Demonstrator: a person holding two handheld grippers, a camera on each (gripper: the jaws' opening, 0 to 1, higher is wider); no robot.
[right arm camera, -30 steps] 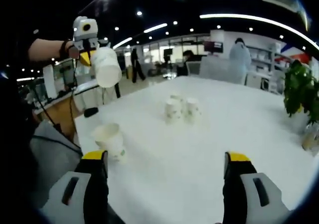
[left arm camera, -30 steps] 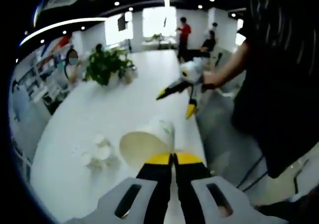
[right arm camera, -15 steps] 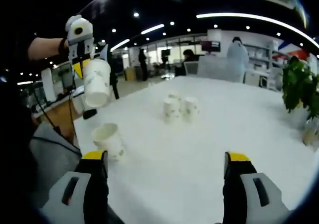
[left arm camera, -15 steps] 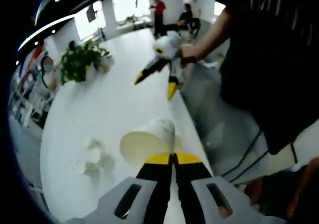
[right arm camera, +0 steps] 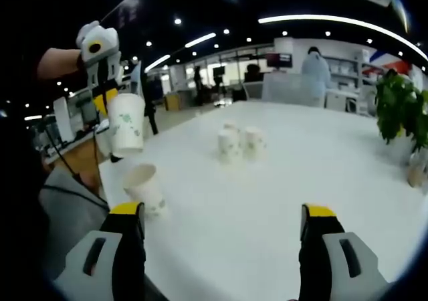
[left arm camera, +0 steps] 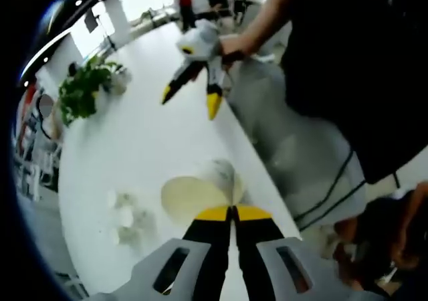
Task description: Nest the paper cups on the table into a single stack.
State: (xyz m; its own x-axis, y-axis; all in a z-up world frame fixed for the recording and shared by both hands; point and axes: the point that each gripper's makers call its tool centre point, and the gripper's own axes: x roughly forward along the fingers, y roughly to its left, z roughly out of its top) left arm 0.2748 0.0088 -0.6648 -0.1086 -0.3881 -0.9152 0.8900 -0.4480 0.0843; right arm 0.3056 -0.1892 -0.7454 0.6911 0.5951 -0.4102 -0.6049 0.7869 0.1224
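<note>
Long white surface (right arm camera: 281, 180) in a bright open office with ceiling spotlights; potted plant (right arm camera: 400, 117) near the far right edge, people standing in the background. Left gripper (right arm camera: 101, 90) raised above the near left corner, fingers (left arm camera: 215, 213) pressed together on the rim of a paper cup (right arm camera: 126, 124), held upright in the air. Directly below, a second cup (right arm camera: 146, 188) standing open-mouthed at that corner. Cluster of cups (right arm camera: 235, 142) mid-surface, well apart from both. Right gripper (right arm camera: 222, 221) low over the near edge, fingers (right arm camera: 127, 214) spread wide, holding and touching nothing.
</note>
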